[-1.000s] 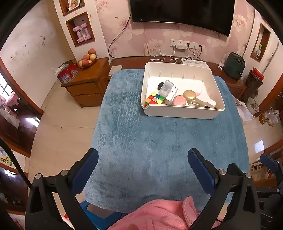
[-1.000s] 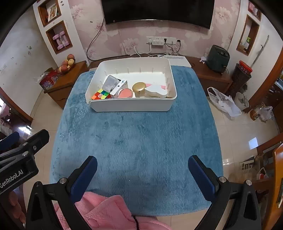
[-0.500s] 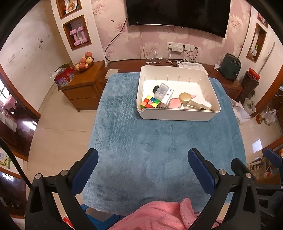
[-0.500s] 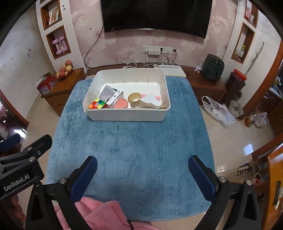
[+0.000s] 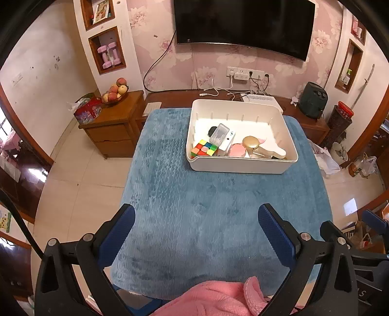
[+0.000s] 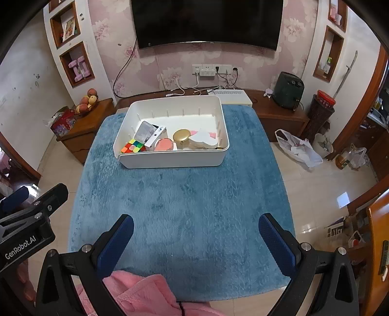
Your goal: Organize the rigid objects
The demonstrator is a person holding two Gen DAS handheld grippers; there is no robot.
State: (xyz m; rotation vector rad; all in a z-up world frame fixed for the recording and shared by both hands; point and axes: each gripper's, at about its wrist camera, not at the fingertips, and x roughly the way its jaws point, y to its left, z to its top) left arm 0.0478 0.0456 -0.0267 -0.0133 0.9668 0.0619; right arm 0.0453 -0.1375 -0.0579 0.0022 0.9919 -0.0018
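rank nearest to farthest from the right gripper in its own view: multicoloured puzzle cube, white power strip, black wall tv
1. Multicoloured puzzle cube, front-left corner of the white plastic bin.
2. White power strip, on the wooden cabinet behind the bin.
3. Black wall TV, highest and farthest back.

Right gripper is open.

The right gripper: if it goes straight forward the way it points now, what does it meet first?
Probably the blue plush cloth; the open right gripper looks down at it. The white plastic bin lies farther.
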